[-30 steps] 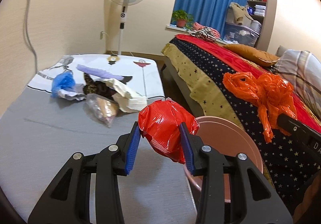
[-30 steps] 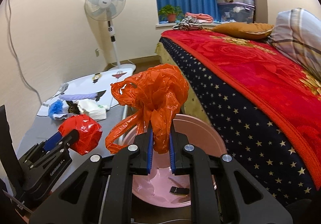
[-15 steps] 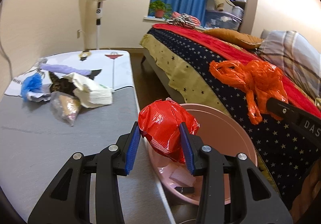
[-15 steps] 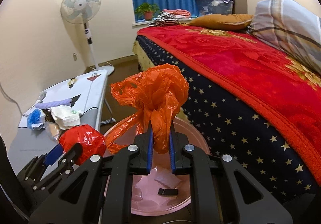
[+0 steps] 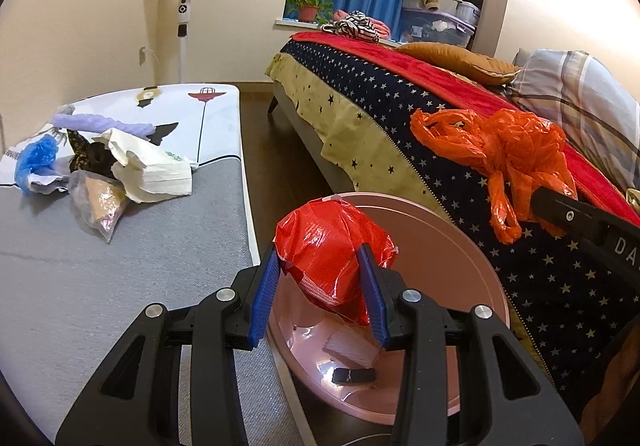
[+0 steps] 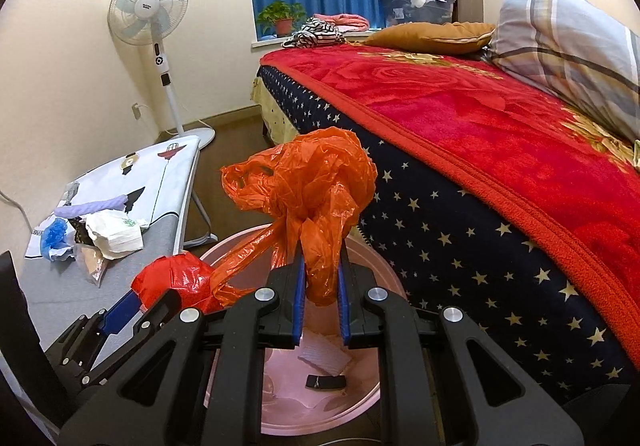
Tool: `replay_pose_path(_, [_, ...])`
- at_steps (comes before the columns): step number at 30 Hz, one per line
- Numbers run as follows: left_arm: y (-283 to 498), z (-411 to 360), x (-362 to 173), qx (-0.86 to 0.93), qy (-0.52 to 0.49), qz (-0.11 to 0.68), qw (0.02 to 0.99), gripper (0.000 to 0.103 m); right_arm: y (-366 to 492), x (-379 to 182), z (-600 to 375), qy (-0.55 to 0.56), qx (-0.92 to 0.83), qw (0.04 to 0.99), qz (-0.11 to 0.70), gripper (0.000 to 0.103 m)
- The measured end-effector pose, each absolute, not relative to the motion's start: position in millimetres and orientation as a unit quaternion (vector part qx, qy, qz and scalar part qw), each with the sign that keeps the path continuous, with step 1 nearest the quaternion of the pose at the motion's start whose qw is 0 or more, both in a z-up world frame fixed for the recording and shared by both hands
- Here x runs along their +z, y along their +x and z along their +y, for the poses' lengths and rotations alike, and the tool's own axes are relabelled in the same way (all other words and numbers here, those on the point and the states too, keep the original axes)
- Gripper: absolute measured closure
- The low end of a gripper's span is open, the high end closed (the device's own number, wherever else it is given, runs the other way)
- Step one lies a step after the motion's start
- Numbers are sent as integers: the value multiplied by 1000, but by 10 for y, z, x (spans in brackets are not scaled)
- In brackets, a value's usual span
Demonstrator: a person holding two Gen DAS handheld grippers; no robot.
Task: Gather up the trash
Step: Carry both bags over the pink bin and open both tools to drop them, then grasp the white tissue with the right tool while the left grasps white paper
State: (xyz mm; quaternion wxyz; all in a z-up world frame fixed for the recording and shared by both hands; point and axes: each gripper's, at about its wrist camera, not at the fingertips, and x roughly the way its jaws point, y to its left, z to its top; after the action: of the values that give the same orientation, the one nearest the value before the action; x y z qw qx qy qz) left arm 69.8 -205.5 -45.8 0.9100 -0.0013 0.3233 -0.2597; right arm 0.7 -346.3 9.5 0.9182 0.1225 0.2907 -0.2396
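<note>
You have two grippers in view: the left gripper [image 5: 320, 278] and the right gripper [image 6: 320, 286]. Each one pinches one bag, so you count one red bag [image 5: 332, 246] and one orange bag [image 6: 304, 190]. There is one pink basin [image 5: 472, 246], and inside it you see two things: one white piece [image 6: 322, 356] and one small black object [image 6: 325, 382]. You also see one fan [image 6: 149, 6], one potted plant [image 6: 282, 16], two pillows, and one trash pile [image 5: 104, 166] whose pieces are too mixed to count.
</note>
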Motion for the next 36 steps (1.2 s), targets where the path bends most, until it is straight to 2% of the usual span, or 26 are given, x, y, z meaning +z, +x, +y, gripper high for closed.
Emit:
replay_pose_path(3, [696, -2080, -480, -268, -7, 327, 906, 62, 2, 97, -3465, 124, -243, 917, 291, 84])
replay_pose_path(6, [685, -2088, -481, -275, -9, 328, 904, 58, -10, 103, -3475, 126, -252, 915, 290, 65])
replay_pose_path(7, [683, -2082, -480, -275, -9, 328, 904, 55, -16, 110, -3469, 124, -255, 915, 288, 62])
replay_pose_path(36, [717, -1071, -288, -169, -42, 303, 937, 55, 213, 178, -2800, 112, -136, 952, 250, 62])
